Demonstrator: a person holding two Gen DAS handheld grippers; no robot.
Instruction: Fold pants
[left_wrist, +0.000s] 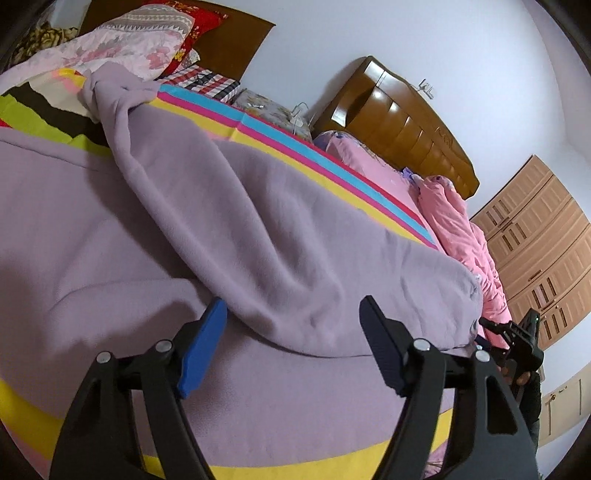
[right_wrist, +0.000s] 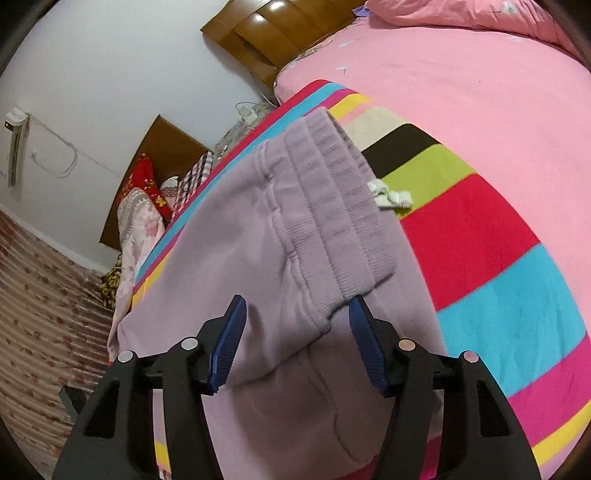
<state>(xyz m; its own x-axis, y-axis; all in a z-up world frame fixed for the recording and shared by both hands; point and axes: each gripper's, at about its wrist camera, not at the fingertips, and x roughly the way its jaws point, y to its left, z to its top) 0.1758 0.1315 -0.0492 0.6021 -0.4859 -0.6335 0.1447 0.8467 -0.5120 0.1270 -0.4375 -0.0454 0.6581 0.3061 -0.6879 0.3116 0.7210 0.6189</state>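
Over the bed, both grippers tilt downward. Left gripper (left_wrist: 291, 321) stands wide open and empty above the pants (left_wrist: 229, 221), soft lilac fleece lying folded lengthwise on a striped blanket (left_wrist: 314, 155). Right gripper (right_wrist: 297, 317) is partly open, its ribbed blue pads either side of the ribbed waistband (right_wrist: 332, 206) corner at 12 o'clock, gripping nothing. A pink sheet (right_wrist: 461, 81) lies toward 1 o'clock.

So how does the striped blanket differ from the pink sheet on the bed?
The striped blanket has bands of red, blue, yellow, green and black; the pink sheet is one plain colour. The lilac pants lie on the blanket, none on the sheet. The blanket lies over the sheet. Both are spread flat.
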